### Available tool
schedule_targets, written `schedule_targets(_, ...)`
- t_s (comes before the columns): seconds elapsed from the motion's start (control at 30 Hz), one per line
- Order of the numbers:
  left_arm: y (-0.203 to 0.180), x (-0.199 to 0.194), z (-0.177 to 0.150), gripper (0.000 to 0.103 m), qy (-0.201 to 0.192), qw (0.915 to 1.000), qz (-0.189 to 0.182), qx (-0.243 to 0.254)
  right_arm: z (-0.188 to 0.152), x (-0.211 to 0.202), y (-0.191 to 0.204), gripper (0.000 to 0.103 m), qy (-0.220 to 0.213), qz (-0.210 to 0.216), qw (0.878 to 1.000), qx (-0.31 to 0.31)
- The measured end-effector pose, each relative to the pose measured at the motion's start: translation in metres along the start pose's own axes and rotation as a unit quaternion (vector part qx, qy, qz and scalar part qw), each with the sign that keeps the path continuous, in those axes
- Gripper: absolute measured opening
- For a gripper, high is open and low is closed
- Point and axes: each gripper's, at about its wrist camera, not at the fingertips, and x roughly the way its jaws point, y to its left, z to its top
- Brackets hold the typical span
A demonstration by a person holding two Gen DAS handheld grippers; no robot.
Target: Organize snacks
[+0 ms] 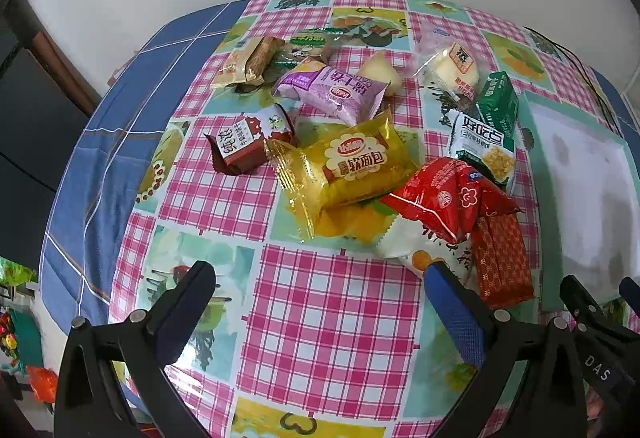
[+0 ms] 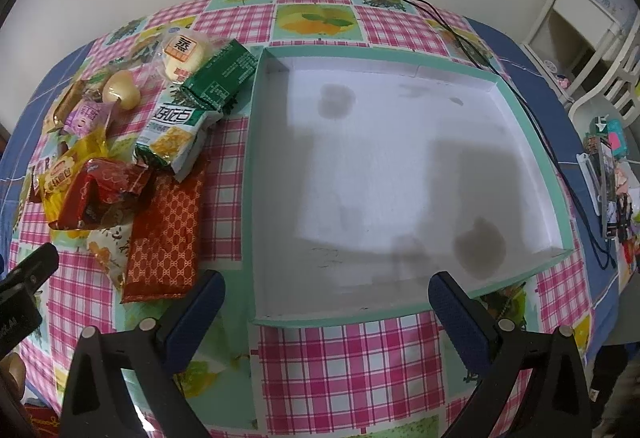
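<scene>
Fingers, left (image 1: 320, 278): spread wide, empty, above the worktop (image 1: 340, 318).
Fingers, right (image 2: 326, 290): spread wide, empty, at the near rim of the box lid (image 2: 256, 157).
Snacks: piled left of the lid; yellow bread pack (image 1: 344, 165) mid-pile, red packet (image 1: 500, 262) nearest the lid.
Lid interior: stained.

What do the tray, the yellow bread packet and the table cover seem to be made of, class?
Tray: probably cardboard, matte white inside with teal rim; folded corners and dark stains soaked into the floor suggest paper board.
Yellow bread packet: glossy plastic film; it is translucent, crinkled, with crimped serrated ends.
Table cover: likely wipeable vinyl or oilcloth; smooth printed checks with a slight sheen.
</scene>
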Motion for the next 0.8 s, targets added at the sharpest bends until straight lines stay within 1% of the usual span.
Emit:
schedule_targets(0.2, -0.003, 0.0046, -0.001, 0.103, 0.014, 0.9999, 0.007, 0.006, -0.0011, -0.0022, 0.0003, 0.103, 0.001, 0.006, 1.0, -0.001)
schedule_targets(0.8, 0.0027, 0.0064, -0.0007, 0.103, 0.019, 0.9998, 0.006, -0.005, -0.001, -0.0028, -0.0023, 0.103, 0.0, 0.012, 1.0, 0.0)
